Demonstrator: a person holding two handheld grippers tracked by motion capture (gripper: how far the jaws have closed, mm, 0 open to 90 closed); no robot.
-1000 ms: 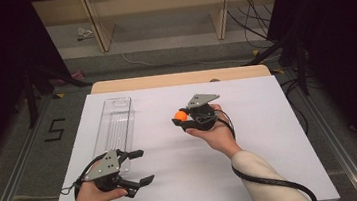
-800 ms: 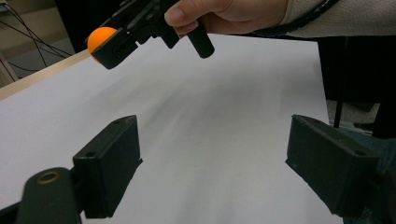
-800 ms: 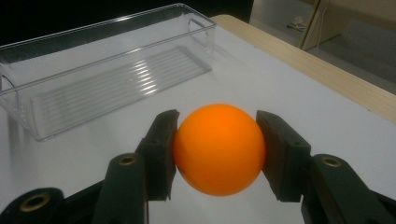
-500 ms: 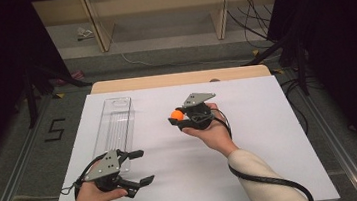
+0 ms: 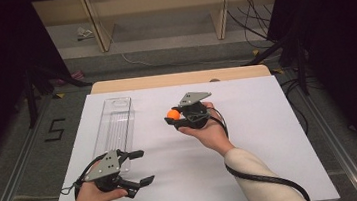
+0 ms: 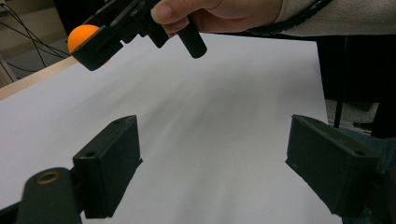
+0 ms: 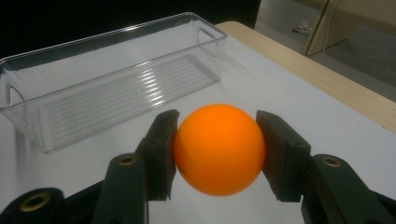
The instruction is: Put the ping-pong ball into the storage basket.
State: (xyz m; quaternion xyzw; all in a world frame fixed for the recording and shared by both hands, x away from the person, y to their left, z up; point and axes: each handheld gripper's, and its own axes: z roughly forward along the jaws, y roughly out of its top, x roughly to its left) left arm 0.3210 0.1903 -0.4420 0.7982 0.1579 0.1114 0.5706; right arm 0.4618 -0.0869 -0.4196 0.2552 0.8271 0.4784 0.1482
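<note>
Ball between right gripper jaws

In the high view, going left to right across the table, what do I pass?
Left gripper → clear tray → orange ball → right gripper holding it.

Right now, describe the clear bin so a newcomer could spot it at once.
Start at the white table. On its left side lies a long narrow bin, running front to back. It is see-through plastic with a ribbed floor, and nothing else on the table is transparent.
</note>
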